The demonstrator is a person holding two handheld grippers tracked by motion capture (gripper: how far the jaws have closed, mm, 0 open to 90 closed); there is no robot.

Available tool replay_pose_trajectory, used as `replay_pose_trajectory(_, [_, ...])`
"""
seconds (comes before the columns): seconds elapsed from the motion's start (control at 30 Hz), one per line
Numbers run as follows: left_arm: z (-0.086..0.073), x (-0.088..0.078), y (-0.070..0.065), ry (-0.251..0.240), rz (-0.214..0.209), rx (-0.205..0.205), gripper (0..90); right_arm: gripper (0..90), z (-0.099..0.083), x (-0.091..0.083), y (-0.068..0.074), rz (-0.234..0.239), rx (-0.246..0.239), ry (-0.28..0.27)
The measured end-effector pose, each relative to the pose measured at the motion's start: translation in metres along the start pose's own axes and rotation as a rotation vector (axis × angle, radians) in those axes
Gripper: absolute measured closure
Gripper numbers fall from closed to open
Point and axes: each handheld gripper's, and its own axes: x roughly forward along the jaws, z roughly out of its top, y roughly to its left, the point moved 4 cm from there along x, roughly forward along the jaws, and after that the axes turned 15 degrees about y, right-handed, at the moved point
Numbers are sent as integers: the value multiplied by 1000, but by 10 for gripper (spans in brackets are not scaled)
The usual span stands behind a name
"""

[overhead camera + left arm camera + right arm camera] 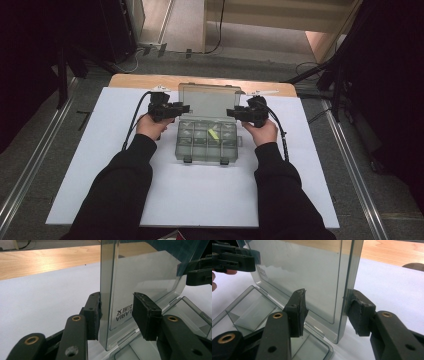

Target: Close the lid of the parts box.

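So the clear compartment box (207,141) sits mid-tabletop on the white sheet (100,165), with its lid (209,99) standing upright at the far side. One compartment has a little yellow-green piece (213,134) in it; the rest look empty as far as I can tell. The left gripper (176,109) straddles the lid's left edge: outer pad touching the plastic, inner pad standing off it, so about half open and not really clamped. The right gripper (236,113) does the same on the right edge, one pad against the edge and the other clear of the panel. My read: the lid is fully up, so opening looks done. What's left is either letting go or swinging it back down and snapping the two front latches (206,160).
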Motion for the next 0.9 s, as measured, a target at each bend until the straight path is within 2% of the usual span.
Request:
replay_pose_trajectory(0.13, [0,-3,-3,8,-13,4,546,526,-1,-3,2,3,-6,-7])
replay_pose_trajectory(0.67, [-7,-8,-6,6,-34,8,545,541,-6,-9,7,8,-26,-29])
replay_pose_trajectory(0.9, [-10,-6,-5,43,-28,11,487,546,-7,-11,9,3,-31,-33])
